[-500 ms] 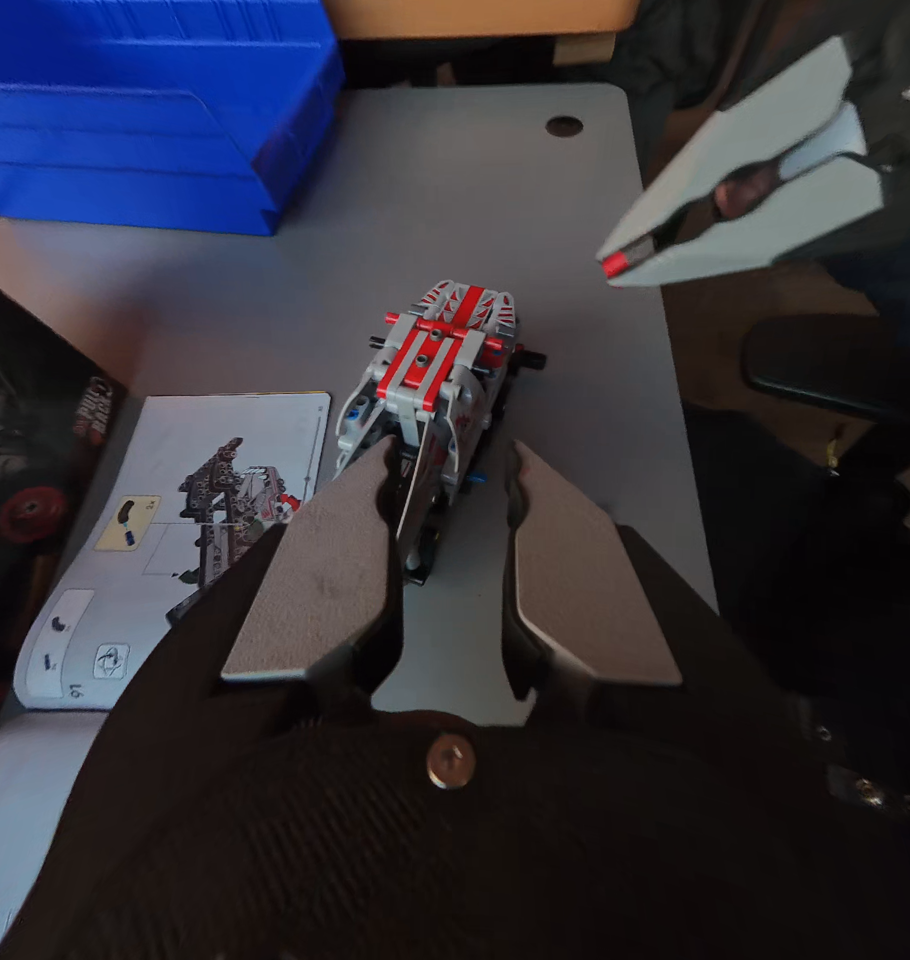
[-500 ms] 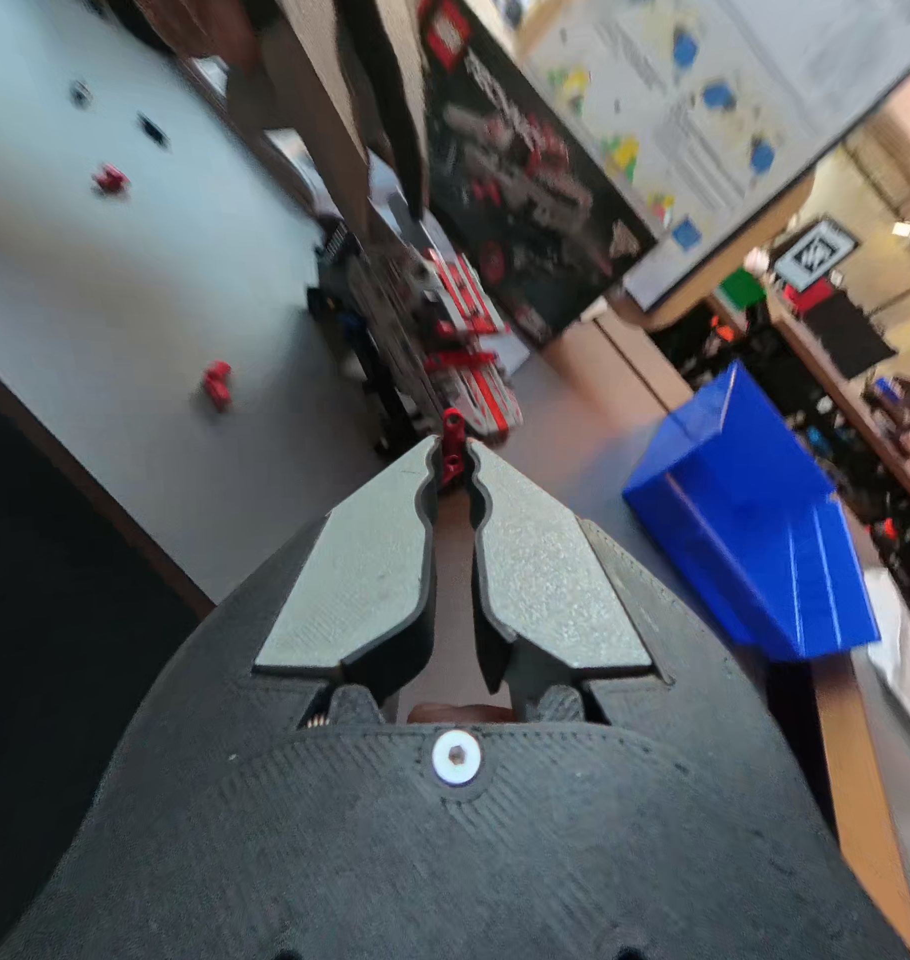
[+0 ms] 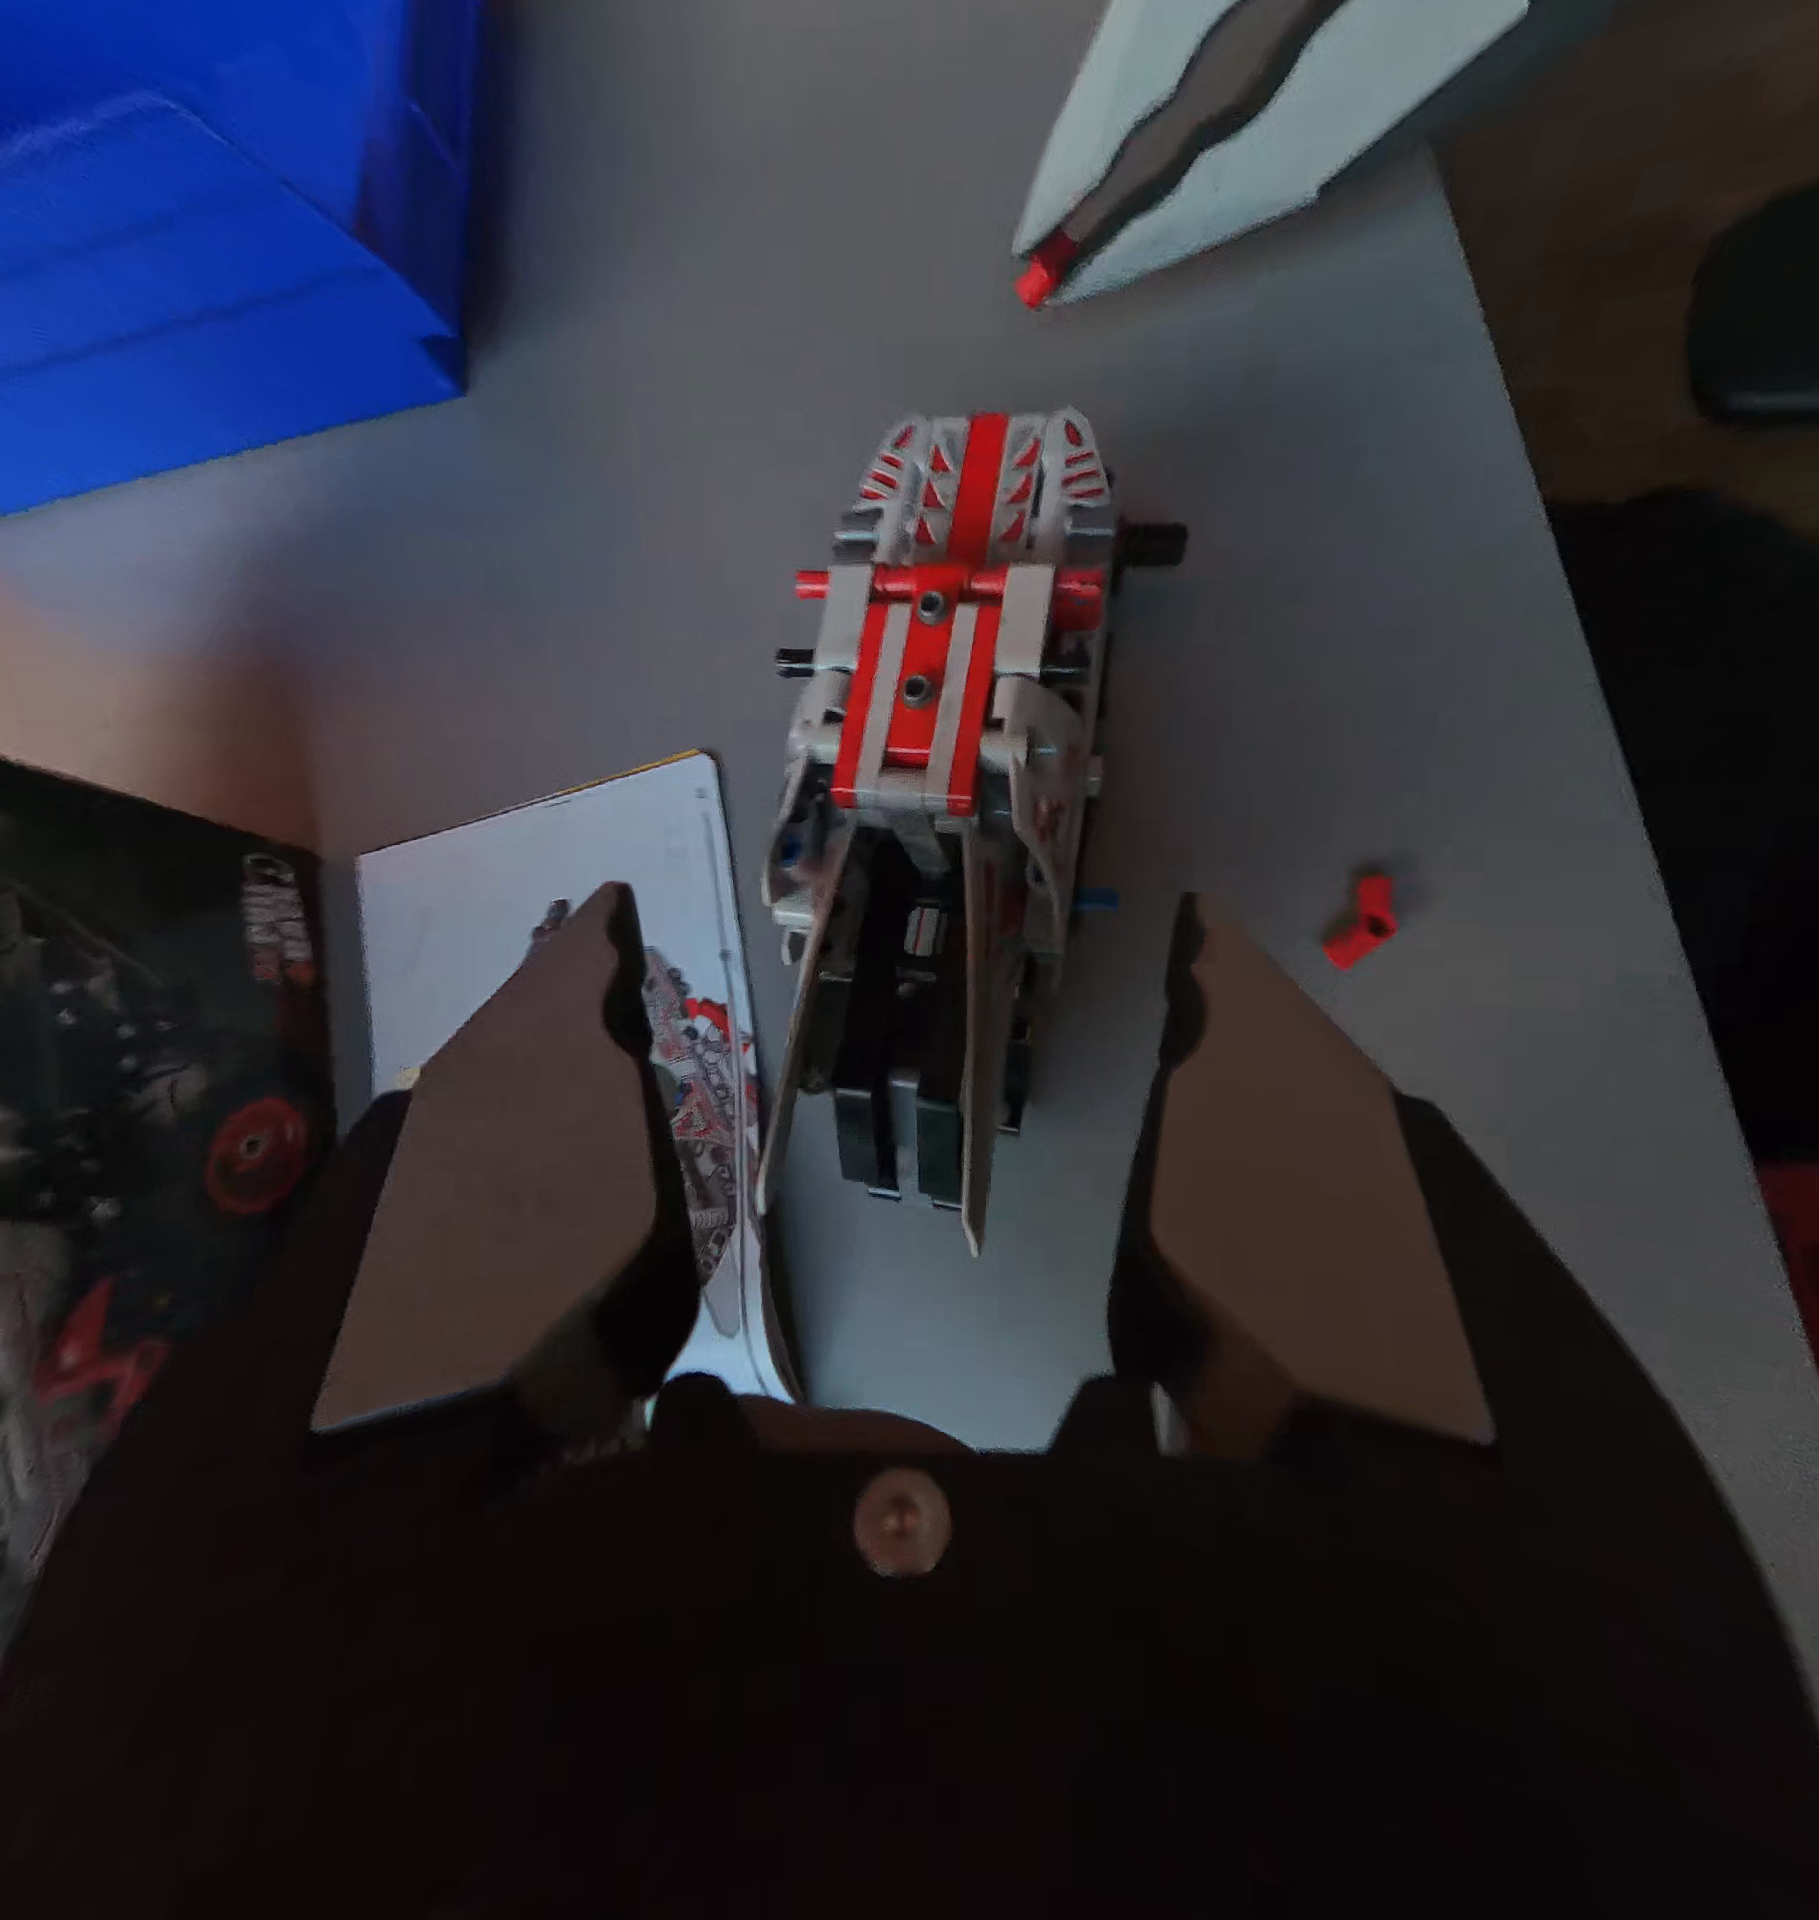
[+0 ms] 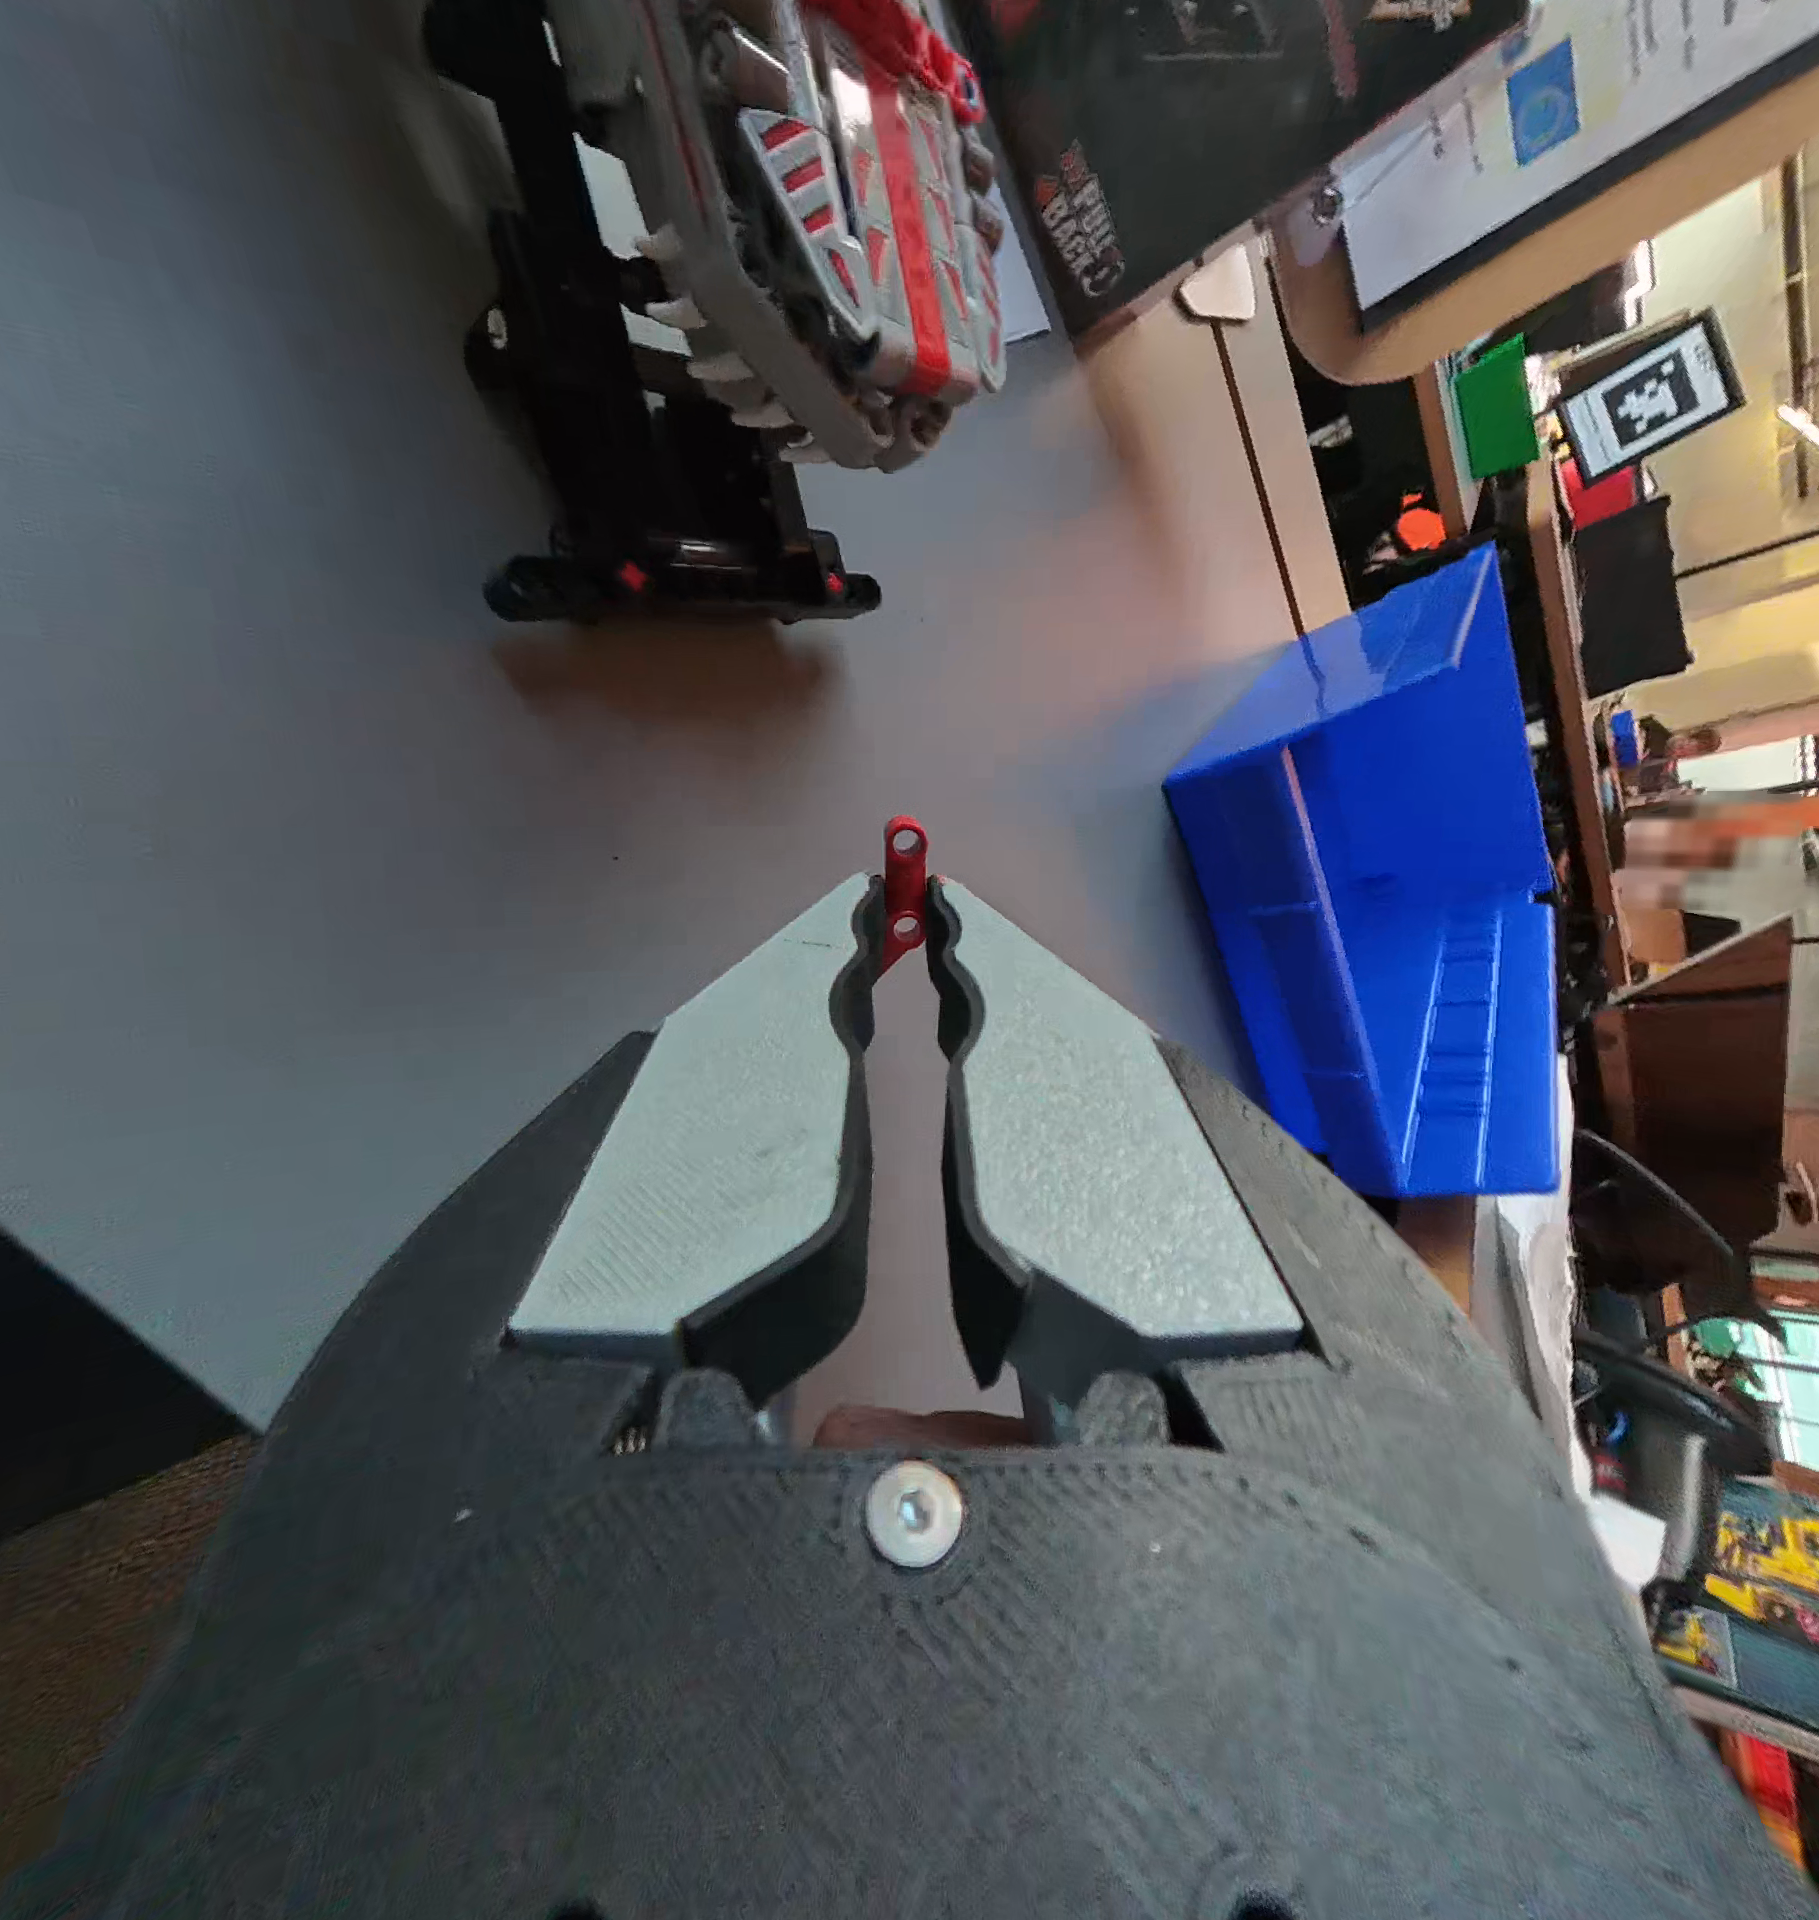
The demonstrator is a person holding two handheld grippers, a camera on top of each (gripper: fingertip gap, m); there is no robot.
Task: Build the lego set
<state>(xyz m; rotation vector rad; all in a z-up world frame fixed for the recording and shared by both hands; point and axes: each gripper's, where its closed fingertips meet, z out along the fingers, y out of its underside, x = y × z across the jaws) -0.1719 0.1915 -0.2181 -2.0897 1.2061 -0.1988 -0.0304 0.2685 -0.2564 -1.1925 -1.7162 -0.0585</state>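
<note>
A red, white and black lego vehicle (image 3: 946, 790) stands on the grey table (image 3: 593, 582). It also shows in the right wrist view (image 4: 780, 260). My left gripper (image 3: 900, 914) is open wide, held above the vehicle's near end, with nothing in it. My right gripper (image 4: 900, 888) is shut on a small red lego connector (image 4: 902, 883) and holds it above the table, apart from the vehicle. In the left wrist view the right gripper (image 3: 1050, 272) shows at the top right with the red piece (image 3: 1040, 272) at its tip.
A loose red lego piece (image 3: 1360, 923) lies on the table right of the vehicle. An open instruction booklet (image 3: 572, 914) and the dark set box (image 3: 115, 1039) lie to its left. A blue bin (image 3: 178, 229) stands at the far left, and shows in the right wrist view (image 4: 1404, 914). My right fingertips sit around 20 cm from my left ones. My left gripper's tips are some 8 cm from the loose red lego piece (image 3: 1360, 923).
My left gripper has opened wider and risen above the vehicle. My right gripper has moved in over the table, nearer the vehicle's front, still holding the red piece.
</note>
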